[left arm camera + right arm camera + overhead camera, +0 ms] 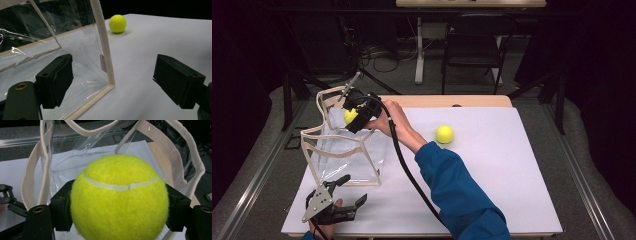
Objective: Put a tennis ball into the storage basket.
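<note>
Now the right gripper [355, 116] clamps a tennis ball [350, 115] over the mouth of the clear bag [343, 152].

Seen from above, the white table [492, 190] carries the bag with its cream trim at the left, a second tennis ball [444, 134] lying well apart to its right, and the left gripper [346, 195] low by the near edge, jaws spread wide with nothing between them. Up close, the right gripper view shows both pads pressed on the held ball's sides, its white seam plain, the bag's handles [45, 165] just behind. No readable writing appears on anything.
</note>
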Motion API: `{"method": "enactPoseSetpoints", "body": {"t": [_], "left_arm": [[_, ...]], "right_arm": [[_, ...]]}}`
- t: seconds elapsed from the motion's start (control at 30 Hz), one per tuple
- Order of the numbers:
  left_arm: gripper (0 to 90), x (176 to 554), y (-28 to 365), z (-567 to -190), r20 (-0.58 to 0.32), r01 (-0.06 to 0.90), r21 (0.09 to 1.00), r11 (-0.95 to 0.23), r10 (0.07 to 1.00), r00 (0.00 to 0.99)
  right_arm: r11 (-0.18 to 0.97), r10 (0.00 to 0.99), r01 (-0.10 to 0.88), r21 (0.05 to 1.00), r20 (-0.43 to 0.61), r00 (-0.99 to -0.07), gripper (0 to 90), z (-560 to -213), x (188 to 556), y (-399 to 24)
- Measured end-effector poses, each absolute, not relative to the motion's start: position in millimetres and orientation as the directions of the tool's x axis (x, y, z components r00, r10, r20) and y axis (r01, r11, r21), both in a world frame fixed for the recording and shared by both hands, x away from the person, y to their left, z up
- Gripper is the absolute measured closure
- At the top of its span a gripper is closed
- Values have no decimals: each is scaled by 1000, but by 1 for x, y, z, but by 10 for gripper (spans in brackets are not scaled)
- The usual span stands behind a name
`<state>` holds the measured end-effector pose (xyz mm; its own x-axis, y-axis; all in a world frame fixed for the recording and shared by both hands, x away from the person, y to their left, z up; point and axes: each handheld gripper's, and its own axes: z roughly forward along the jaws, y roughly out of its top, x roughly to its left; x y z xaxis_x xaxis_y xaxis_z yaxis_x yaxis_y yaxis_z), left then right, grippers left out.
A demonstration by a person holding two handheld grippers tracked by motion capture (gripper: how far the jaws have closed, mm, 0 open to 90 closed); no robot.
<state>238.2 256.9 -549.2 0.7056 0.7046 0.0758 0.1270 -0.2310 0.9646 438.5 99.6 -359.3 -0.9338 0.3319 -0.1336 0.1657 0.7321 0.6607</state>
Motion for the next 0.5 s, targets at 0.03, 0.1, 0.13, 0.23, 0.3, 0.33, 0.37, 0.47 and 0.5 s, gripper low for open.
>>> {"method": "enactPoseSetpoints", "body": {"t": [0.03, 0.1, 0.13, 0.23, 0.3, 0.33, 0.37, 0.47, 0.5], "left_arm": [[159, 238, 257, -549, 75, 127, 965, -229, 706, 705], [159, 238, 257, -549, 72, 129, 966, -226, 707, 704], [159, 238, 257, -549, 72, 129, 965, -227, 707, 704], [159, 238, 257, -549, 73, 128, 965, -228, 705, 705], [159, 238, 257, -549, 73, 128, 965, -228, 705, 705], [159, 238, 257, -549, 72, 128, 965, -227, 705, 705], [159, 237, 257, -549, 73, 128, 966, -227, 705, 705], [159, 237, 257, -549, 76, 127, 964, -232, 704, 706], [159, 237, 257, -549, 77, 126, 964, -233, 703, 707]], "right_arm": [[732, 330, 163, 662, -134, -935, 256, -360, 439, 99], [733, 327, 162, 661, -133, -936, 256, -361, 440, 99], [734, 327, 162, 659, -133, -936, 255, -361, 440, 99], [735, 321, 164, 658, -125, -939, 235, -362, 440, 99], [724, 327, 164, 670, -124, -937, 178, -360, 440, 97], [718, 330, 162, 677, -126, -936, 164, -359, 439, 96], [705, 335, 160, 691, -125, -934, 134, -357, 439, 93], [666, 351, 166, 727, -108, -930, 63, -350, 437, 83], [655, 355, 170, 737, -101, -930, 38, -348, 436, 80]]}}
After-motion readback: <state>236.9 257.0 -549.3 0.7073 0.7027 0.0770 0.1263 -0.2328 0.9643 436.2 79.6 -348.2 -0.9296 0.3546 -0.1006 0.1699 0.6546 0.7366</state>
